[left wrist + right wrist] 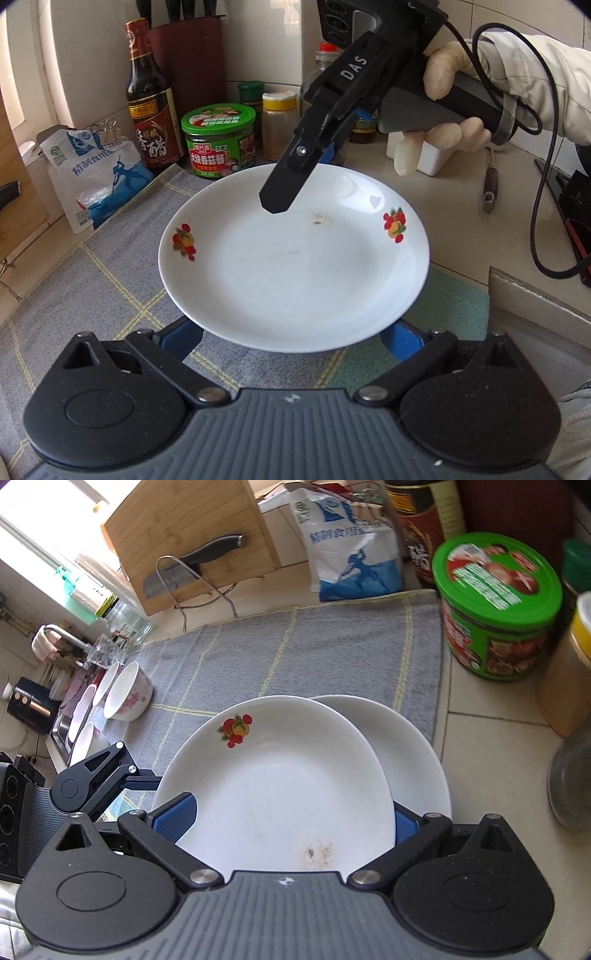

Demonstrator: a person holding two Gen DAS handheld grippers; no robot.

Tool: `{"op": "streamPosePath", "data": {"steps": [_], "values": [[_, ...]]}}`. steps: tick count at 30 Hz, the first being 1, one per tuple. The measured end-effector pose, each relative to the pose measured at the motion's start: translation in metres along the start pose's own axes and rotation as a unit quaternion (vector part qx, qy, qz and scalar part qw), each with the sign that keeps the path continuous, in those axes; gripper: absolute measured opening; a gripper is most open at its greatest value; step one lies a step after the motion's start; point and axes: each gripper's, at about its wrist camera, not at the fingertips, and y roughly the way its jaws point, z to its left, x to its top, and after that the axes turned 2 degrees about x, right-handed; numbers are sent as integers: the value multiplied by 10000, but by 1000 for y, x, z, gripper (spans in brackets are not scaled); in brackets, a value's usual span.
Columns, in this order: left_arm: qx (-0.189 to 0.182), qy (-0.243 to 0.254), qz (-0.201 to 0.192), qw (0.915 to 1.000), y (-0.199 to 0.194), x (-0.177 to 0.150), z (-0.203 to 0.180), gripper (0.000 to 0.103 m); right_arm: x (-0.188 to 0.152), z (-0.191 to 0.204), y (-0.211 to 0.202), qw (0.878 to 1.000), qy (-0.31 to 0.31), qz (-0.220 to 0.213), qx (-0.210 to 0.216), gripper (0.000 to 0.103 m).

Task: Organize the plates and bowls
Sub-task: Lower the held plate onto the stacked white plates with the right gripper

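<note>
A white ceramic plate with red-and-orange fruit decals fills the centre of both wrist views, held above a grey checked cloth on a kitchen counter. The right gripper, gripped by a gloved hand at upper right in the left view, reaches down over the plate's far rim; its blue pads sit either side of the rim at the bottom of the right view, apparently pinching it. The left gripper has its blue pads spread, showing at each side beneath the plate's near edge, seemingly not clamped.

A second plain white plate lies just beyond, partly under the first. A single-edge grip could let the glazed plate tilt or slip, knocking the plate beneath or the green-lidded sauce jar at right. Floral bowls wait at centre left.
</note>
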Motion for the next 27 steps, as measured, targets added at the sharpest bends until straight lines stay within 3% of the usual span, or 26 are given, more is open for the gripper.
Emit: {"op": "streamPosePath", "data": {"steps": [27], "values": [[-122, -71, 116, 9998, 15, 4, 6, 101, -21, -12, -12, 9994, 293, -157, -138, 103]]}}
